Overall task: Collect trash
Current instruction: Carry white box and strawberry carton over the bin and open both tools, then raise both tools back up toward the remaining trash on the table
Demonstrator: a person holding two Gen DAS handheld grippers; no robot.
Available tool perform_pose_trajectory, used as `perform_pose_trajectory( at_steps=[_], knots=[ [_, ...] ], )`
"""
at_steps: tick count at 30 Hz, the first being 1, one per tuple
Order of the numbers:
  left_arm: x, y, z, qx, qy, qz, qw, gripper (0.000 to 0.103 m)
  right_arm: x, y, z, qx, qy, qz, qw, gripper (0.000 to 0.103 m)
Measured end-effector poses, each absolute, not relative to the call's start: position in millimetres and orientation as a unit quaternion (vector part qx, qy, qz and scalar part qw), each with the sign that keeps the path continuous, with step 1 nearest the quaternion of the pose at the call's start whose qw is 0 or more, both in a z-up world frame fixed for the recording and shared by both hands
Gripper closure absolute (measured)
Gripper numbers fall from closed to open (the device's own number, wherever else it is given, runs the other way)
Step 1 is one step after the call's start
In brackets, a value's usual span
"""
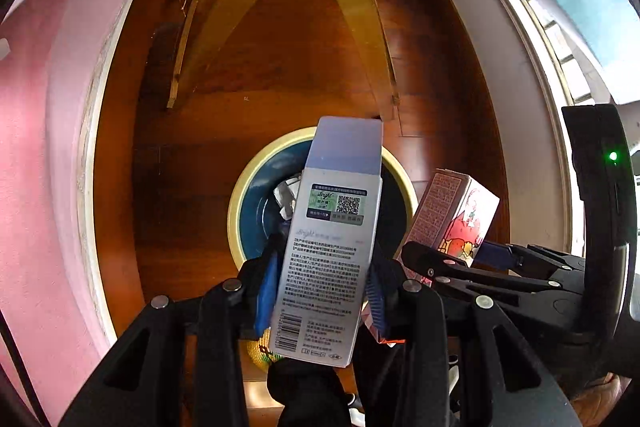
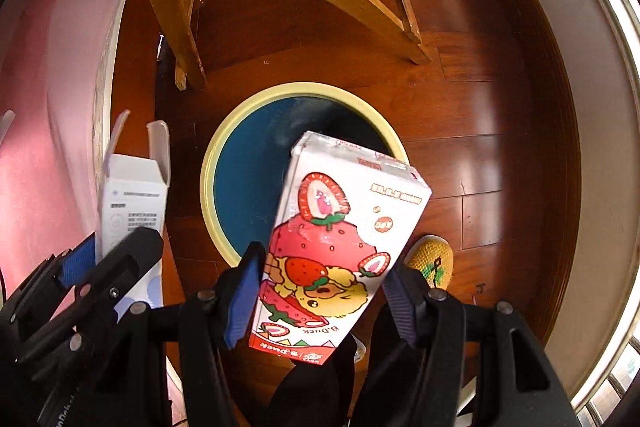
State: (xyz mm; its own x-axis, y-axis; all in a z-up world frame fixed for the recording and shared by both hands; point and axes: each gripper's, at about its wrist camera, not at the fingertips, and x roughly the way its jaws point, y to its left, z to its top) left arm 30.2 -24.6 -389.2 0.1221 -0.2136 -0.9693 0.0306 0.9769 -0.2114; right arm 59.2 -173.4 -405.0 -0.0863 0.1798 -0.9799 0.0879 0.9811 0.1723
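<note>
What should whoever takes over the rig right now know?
Left gripper: grey box between its fingers, pointing down over the bin.
Right gripper: strawberry carton between its fingers; the right finger looks apart from the carton, so the grip is unclear.
Bin: on the wood floor below both grippers, some crumpled trash already inside.
Done: both items carried to the bin.
Left: drop both in.
</note>
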Motion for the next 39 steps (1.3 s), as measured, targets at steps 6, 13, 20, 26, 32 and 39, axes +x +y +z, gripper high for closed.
perform_pose_trajectory(
  at_steps=[6,13,20,26,32,39],
  knots=[
    [40,-6,-393,-0.105,0.653,-0.052,0.749,0.005,72,-182,-411,0.114,0.734,0.026,0.669,0.038],
    [35,10,-383,-0.113,0.636,-0.036,0.763,0.005,76,-166,-405,0.096,0.728,0.037,0.677,0.037],
    [21,27,-356,-0.14,0.62,-0.003,0.772,0.005,66,-159,-381,0.094,0.723,0.042,0.683,0.037],
    [6,40,-301,-0.151,0.59,0.015,0.793,0.005,51,-161,-334,0.096,0.71,0.044,0.696,0.037],
    [-8,55,-220,-0.152,0.545,0.021,0.824,0.005,34,-169,-259,0.106,0.689,0.045,0.715,0.037],
    [-17,63,-98,-0.134,0.492,0.008,0.86,0.005,22,-173,-137,0.107,0.629,0.073,0.767,0.037]
  ],
)
